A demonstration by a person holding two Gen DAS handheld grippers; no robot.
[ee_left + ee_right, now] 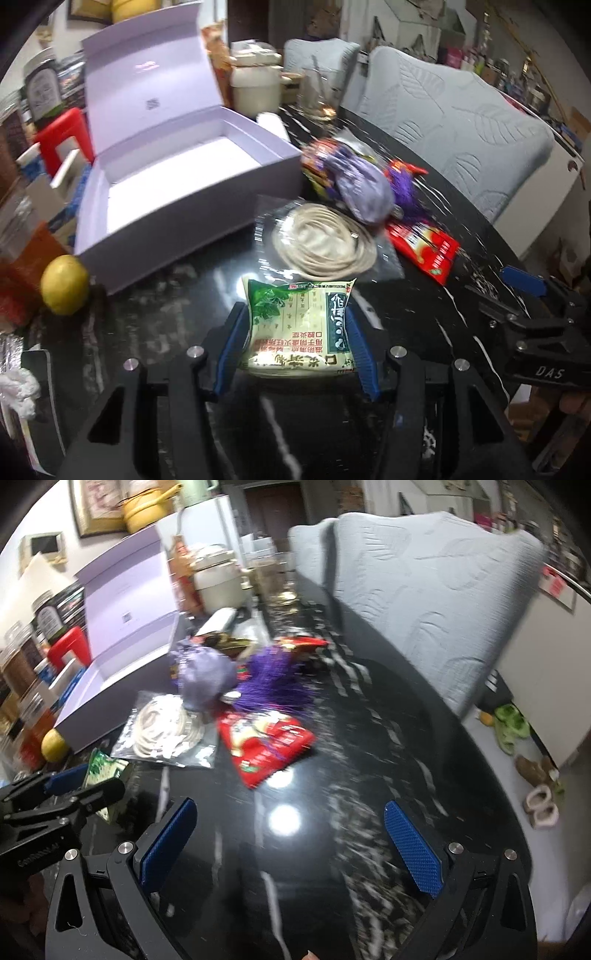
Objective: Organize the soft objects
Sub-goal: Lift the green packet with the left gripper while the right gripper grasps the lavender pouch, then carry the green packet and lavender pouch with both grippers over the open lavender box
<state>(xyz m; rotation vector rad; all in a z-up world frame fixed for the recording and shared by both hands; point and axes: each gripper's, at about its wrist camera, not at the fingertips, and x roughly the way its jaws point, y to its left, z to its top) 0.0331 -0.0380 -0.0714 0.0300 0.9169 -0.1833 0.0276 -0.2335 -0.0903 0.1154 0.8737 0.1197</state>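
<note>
My left gripper (297,310) is shut on a green and white soft packet (299,325), with a blue pad pressed against each of its sides just above the black marble table (166,295). An open lilac box (177,173) with an empty white floor stands ahead on the left, lid upright. In the right wrist view my right gripper (290,806) is wide open over bare tabletop, holding nothing. The left gripper (70,775) and its packet (107,771) show at that view's left edge. A bagged coil of cord (325,240), a lilac pouch (362,188) and a red packet (424,247) lie beyond.
A lemon (64,284) sits left of the box. Jars, a red item (64,136) and a cream pot (255,88) crowd the far left and back. Purple tinsel (273,679) lies by the pouch. Grey padded chairs (454,122) stand along the table's right edge.
</note>
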